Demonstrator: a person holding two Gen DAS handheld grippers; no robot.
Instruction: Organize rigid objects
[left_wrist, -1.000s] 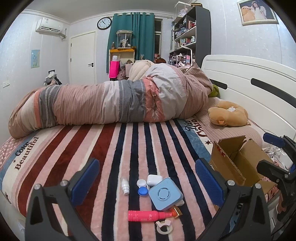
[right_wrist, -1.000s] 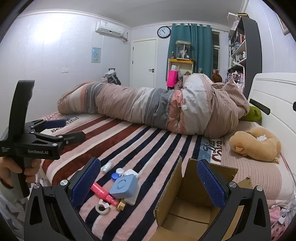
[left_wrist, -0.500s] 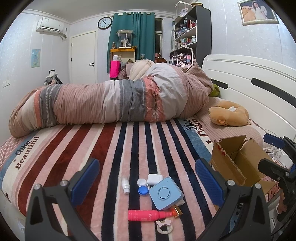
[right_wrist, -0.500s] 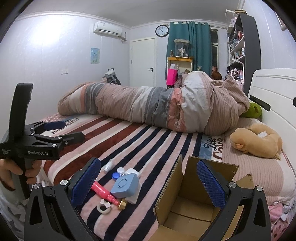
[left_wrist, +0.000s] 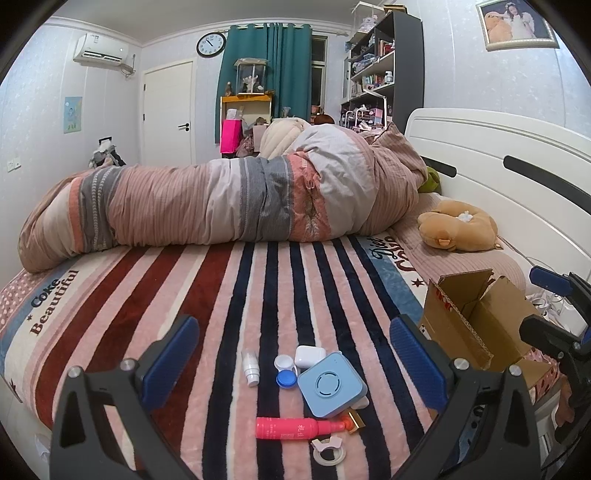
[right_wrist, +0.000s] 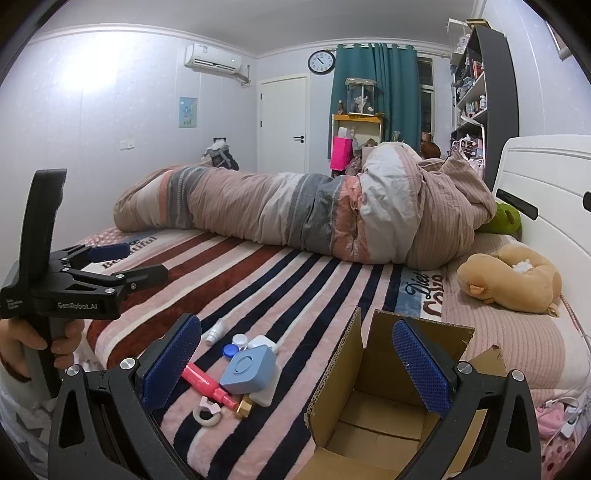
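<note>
Small items cluster near the striped bed's (left_wrist: 110, 295) front edge, cardboard box (right_wrist: 369, 406) beside them; both grippers' fingers gape wide, empty: left gripper (left_wrist: 291, 350), right gripper (right_wrist: 295, 358).

striped blanket (left_wrist: 184, 295): bare | cardboard box (right_wrist: 373, 402): open top | rolled quilt (left_wrist: 221, 199): blocks far side

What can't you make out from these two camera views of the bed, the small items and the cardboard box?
- Cardboard box: its near part is cut off by the right wrist view's bottom edge and the right gripper; in the left wrist view its own wall hides the inside.
- White piece under the blue square device: mostly covered in both views.
- Pink tube: label print too small to read.
- Gold-coloured piece: partly hidden by the device, left wrist view.
</note>
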